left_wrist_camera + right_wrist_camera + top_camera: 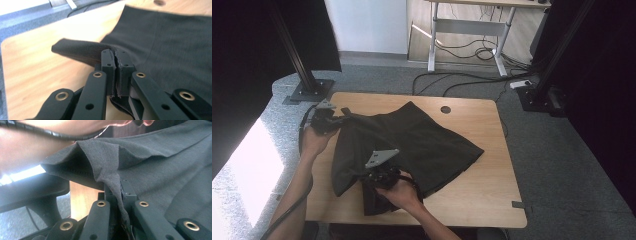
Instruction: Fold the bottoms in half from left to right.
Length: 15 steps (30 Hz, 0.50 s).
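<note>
The dark garment [412, 145] is lying across the middle of the wooden table [492, 195]. I am pinching its upper-left corner with the left gripper [116, 56], jaws closed on cloth. My right gripper [120, 188] is clamping its lower edge, near the frame's bottom centre.

No words, numbers, labels or signs can be read here.
</note>
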Each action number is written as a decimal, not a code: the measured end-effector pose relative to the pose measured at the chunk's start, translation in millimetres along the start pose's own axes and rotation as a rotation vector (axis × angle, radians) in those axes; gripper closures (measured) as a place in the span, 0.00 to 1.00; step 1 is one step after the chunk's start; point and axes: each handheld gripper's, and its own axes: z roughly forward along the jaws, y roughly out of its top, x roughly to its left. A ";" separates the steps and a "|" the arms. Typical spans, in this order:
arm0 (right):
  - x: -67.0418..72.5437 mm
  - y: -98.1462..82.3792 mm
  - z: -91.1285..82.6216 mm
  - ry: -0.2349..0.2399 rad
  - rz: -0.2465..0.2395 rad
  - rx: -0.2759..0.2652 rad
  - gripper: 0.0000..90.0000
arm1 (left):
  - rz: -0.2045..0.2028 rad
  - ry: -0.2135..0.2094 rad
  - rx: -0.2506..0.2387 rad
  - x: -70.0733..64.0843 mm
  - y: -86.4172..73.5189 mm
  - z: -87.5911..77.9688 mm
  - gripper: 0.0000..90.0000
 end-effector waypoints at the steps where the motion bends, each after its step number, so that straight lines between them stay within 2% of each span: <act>1: -1.9 0.6 -4.6 -0.006 0.002 -0.006 0.96 | -0.004 -0.002 -0.013 -2.2 5.3 2.3 0.96; 3: -6.4 2.4 -16.3 -0.026 0.005 -0.020 0.96 | -0.009 -0.002 -0.029 -5.6 12.9 5.7 0.96; 4: -6.4 2.4 -16.3 -0.026 0.005 -0.020 0.96 | -0.009 -0.002 -0.029 -5.6 12.9 5.7 0.96; 5: -11.5 4.0 -29.3 -0.048 0.007 -0.035 0.96 | -0.011 -0.005 -0.039 -7.9 18.4 8.0 0.96; 6: -11.5 4.0 -29.3 -0.048 0.007 -0.035 0.96 | -0.014 -0.007 -0.048 -10.0 22.7 9.8 0.96; 7: -15.7 5.0 -40.8 -0.072 0.008 -0.045 0.96 | -0.013 -0.006 -0.060 -14.5 31.2 13.3 0.96; 8: -15.7 5.0 -40.8 -0.072 0.008 -0.045 0.96 | -0.013 -0.006 -0.060 -14.5 31.2 13.3 0.96; 10: -21.3 5.2 -56.8 -0.115 0.002 -0.053 0.96 | -0.004 0.001 -0.068 -20.9 42.7 18.0 0.96; 12: -22.8 5.0 -60.7 -0.126 -0.001 -0.052 0.96 | 0.002 0.003 -0.072 -23.9 47.7 20.0 0.96; 13: -25.5 4.4 -66.9 -0.140 0.002 -0.057 0.96 | 0.007 0.006 -0.074 -26.3 51.8 21.5 0.96; 14: -29.2 3.5 -76.9 -0.174 0.000 -0.059 0.96 | 0.014 0.010 -0.077 -30.7 58.8 24.4 0.96; 15: -29.2 3.5 -76.9 -0.174 0.000 -0.059 0.96 | 0.014 0.010 -0.077 -30.7 58.8 24.4 0.96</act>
